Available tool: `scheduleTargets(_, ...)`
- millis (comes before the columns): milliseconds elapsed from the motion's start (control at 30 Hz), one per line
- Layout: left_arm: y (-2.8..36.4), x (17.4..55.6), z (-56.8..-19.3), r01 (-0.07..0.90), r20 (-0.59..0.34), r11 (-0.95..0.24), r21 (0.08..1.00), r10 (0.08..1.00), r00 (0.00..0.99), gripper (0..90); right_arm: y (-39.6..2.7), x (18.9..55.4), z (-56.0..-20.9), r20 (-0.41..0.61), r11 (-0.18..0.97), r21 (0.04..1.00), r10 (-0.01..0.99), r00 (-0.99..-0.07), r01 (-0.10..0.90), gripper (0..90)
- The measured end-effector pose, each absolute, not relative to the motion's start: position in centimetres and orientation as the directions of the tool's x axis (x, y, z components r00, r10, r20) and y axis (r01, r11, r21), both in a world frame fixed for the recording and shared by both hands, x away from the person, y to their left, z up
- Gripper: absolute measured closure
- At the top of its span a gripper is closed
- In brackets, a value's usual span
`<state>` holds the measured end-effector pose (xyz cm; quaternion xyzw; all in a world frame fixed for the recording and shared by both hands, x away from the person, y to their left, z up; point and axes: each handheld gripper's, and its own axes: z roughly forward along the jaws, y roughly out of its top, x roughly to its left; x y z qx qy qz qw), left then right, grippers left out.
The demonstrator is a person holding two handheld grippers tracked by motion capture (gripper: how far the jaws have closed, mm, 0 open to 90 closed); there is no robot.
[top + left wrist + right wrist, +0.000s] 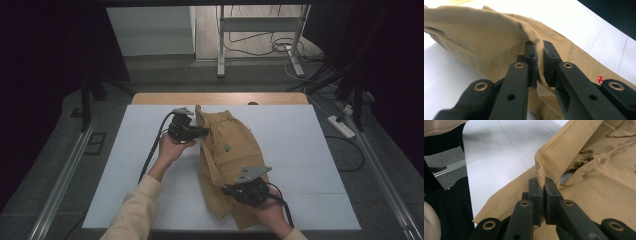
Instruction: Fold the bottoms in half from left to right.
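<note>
- High view: a pair of tan shorts (231,155) lies near the middle of a white counter (310,150), waistband toward the far edge, one side partly folded over. The left tool (202,132) is clamped on the cloth near the waistband; the right tool (231,190) is clamped on it near the hem at the near edge. This looks like a fold in hand; the next move likely calls for both hands to carry the pinched edge across together, keeping it taut.
- Left gripper view: the left tool (539,65) has its jaws together on a raised ridge of the shorts (486,42). A small red spotted mark (600,79) sits on the fabric beside them.
- Right gripper view: the right tool (542,195) pinches a seamed fold of the shorts (599,187), lifted off the counter (499,157).
- Around: cables and a stand's legs lie on the floor beyond; nothing on the counter blocks the fold.
</note>
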<state>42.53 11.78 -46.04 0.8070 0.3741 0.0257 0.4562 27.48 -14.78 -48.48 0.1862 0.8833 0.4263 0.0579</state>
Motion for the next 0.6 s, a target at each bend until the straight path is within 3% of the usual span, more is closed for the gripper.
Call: scheduleTargets(600,10.3,43.0,-45.9,0.577,-0.3,-0.307,0.757,0.621,0.724,83.3,-17.0,27.6,-48.1,0.059,0.544,0.782,0.42,-0.906,0.303,85.7)
